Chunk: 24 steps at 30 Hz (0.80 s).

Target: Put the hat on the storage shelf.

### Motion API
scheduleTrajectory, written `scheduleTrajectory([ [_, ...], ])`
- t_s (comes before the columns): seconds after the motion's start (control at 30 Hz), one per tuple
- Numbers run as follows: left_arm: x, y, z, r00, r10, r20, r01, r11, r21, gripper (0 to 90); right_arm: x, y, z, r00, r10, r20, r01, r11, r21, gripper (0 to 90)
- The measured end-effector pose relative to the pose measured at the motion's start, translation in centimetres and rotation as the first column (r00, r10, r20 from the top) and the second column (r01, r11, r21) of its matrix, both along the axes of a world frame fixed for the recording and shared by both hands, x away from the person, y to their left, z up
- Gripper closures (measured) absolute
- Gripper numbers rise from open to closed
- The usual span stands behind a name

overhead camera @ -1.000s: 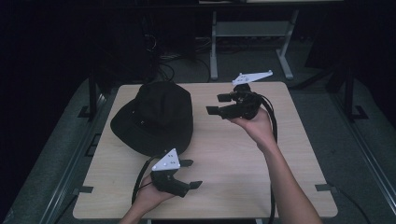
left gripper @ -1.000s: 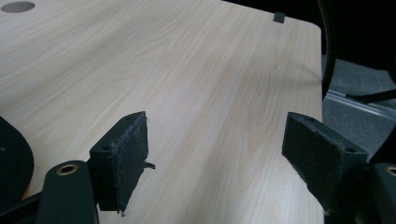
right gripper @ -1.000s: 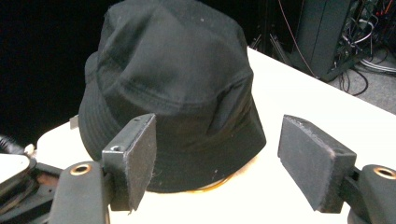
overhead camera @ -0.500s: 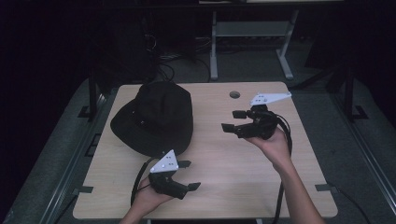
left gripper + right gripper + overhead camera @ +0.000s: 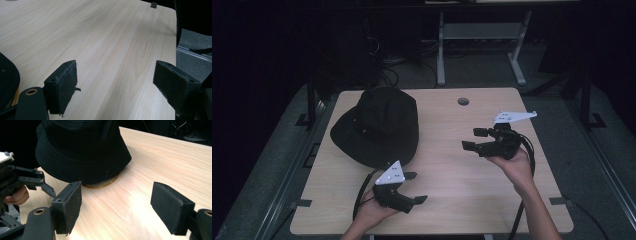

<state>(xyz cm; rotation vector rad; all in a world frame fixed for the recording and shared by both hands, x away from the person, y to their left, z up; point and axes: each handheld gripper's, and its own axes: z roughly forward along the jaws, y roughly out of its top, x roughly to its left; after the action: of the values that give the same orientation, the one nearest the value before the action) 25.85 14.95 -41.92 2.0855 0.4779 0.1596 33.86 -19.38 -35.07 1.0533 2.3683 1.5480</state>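
Right tool (image 5: 473, 138): drawn back from upper centre to centre-right, jaws spread wider, nothing held | black hat (image 5: 379, 125): released on worktop (image 5: 492, 195) | left tool (image 5: 412, 187): spread, empty, unmoved

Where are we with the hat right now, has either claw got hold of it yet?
Not yet. Done: the black hat sits on the table over a brown ring that peeks out under its brim. In hand: the right claw points at the hat, jaws open and empty. The left claw waits near the brim, also open. Left: probably the whole grasp and move.
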Motion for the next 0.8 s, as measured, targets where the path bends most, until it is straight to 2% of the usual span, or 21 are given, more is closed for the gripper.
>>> scheduleTrajectory([
  [0.17,0.0,0.2,0.0,0.9997,0.020,-0.012,-0.020,0.9997,-0.013,18.9,-0.6,-1.0,-0.9,0.9998,-0.016,-0.009,0.016,1.000,0.002,23.1],
  [0.8,0.2,0.3,0.0,0.9994,0.034,-0.005,-0.034,0.9994,-0.010,18.6,-2.7,-4.7,-3.5,0.9962,-0.075,-0.045,0.076,0.997,0.005,20.6],
])
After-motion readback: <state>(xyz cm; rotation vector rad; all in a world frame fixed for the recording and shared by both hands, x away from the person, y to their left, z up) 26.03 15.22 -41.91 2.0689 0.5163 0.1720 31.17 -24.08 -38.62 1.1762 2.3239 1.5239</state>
